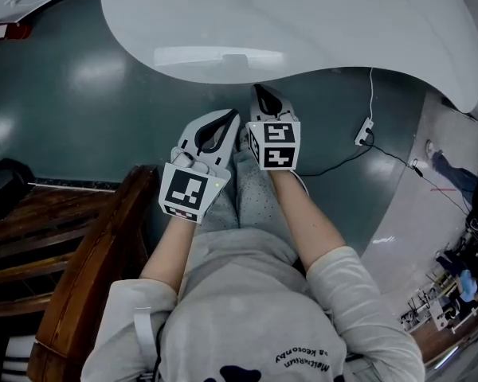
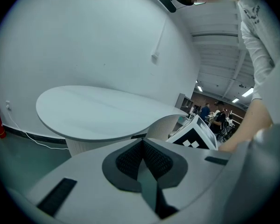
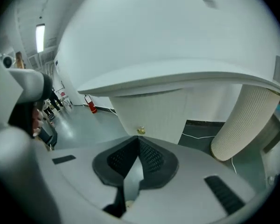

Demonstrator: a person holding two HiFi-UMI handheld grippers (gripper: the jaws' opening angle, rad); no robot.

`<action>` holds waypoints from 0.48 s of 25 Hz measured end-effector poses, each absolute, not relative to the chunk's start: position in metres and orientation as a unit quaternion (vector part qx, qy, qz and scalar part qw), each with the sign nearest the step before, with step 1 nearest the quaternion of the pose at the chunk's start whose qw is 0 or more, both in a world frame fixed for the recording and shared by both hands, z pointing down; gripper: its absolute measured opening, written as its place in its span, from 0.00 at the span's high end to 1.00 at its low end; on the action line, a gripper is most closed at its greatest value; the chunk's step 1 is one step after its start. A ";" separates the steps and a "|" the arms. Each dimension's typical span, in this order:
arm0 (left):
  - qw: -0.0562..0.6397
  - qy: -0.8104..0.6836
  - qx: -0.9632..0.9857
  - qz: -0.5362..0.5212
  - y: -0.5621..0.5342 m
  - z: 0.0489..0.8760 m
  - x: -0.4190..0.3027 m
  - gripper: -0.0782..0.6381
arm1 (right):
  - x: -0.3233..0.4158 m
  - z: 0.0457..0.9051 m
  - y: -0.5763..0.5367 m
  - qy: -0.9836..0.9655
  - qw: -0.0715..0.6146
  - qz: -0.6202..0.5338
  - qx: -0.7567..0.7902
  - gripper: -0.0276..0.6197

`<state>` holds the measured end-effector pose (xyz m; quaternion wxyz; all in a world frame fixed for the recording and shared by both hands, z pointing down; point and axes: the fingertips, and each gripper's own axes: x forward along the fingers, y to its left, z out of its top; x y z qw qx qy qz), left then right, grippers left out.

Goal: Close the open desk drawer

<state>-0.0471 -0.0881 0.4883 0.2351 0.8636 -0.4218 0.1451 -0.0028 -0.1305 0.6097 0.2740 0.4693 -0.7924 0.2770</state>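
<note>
Side by side, the left tool (image 1: pixel 221 122) and right tool (image 1: pixel 264 98) each have jaws together on nothing; white counter (image 1: pixel 319 30) ahead, brass knob (image 3: pixel 141 130) beyond the right tool

A white bench (image 1: pixel 303 22) with a broad curved top stands on ribbed white supports (image 3: pixel 245 120) over a glossy dark green floor (image 1: pixel 80 126) that mirrors the lamps. Dark brown wooden furniture (image 1: pixel 103 245) sits at the left of the head view. A red fire extinguisher (image 3: pixel 90 105) stands by the white wall (image 2: pixel 84 36). A power strip (image 1: pixel 364 131) with cables lies on the floor, and strip lights (image 2: pixel 248 93) glow overhead.
</note>
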 end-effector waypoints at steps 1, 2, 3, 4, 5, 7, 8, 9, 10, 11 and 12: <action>0.232 -0.422 0.865 0.143 -0.087 0.484 -0.046 0.88 | 0.000 0.604 -0.127 -0.792 0.269 0.279 0.472 0.93; 0.228 -0.422 0.866 0.140 -0.085 0.480 -0.045 0.88 | 0.003 0.598 -0.125 -0.792 0.265 0.278 0.474 0.93; 0.224 -0.422 0.867 0.139 -0.084 0.475 -0.044 0.88 | 0.006 0.591 -0.122 -0.794 0.260 0.275 0.476 0.93; 0.219 -0.423 0.869 0.137 -0.084 0.470 -0.042 0.88 | 0.008 0.583 -0.121 -0.796 0.255 0.271 0.477 0.93; 0.214 -0.424 0.869 0.136 -0.083 0.465 -0.041 0.88 | 0.010 0.574 -0.120 -0.799 0.248 0.267 0.479 0.93; 0.206 -0.427 0.870 0.133 -0.083 0.454 -0.039 0.88 | 0.012 0.555 -0.119 -0.805 0.236 0.256 0.480 0.93; 0.204 -0.429 0.870 0.131 -0.082 0.449 -0.039 0.88 | 0.012 0.545 -0.119 -0.809 0.230 0.251 0.479 0.93; 0.201 -0.431 0.870 0.129 -0.081 0.443 -0.038 0.88 | 0.011 0.535 -0.119 -0.813 0.224 0.246 0.477 0.93; 0.198 -0.434 0.870 0.127 -0.080 0.438 -0.038 0.88 | 0.011 0.526 -0.118 -0.818 0.218 0.241 0.475 0.93; 0.196 -0.436 0.869 0.125 -0.079 0.433 -0.038 0.88 | 0.011 0.517 -0.117 -0.822 0.213 0.236 0.473 0.93; 0.196 -0.438 0.869 0.123 -0.077 0.429 -0.037 0.88 | 0.011 0.507 -0.115 -0.826 0.208 0.230 0.471 0.93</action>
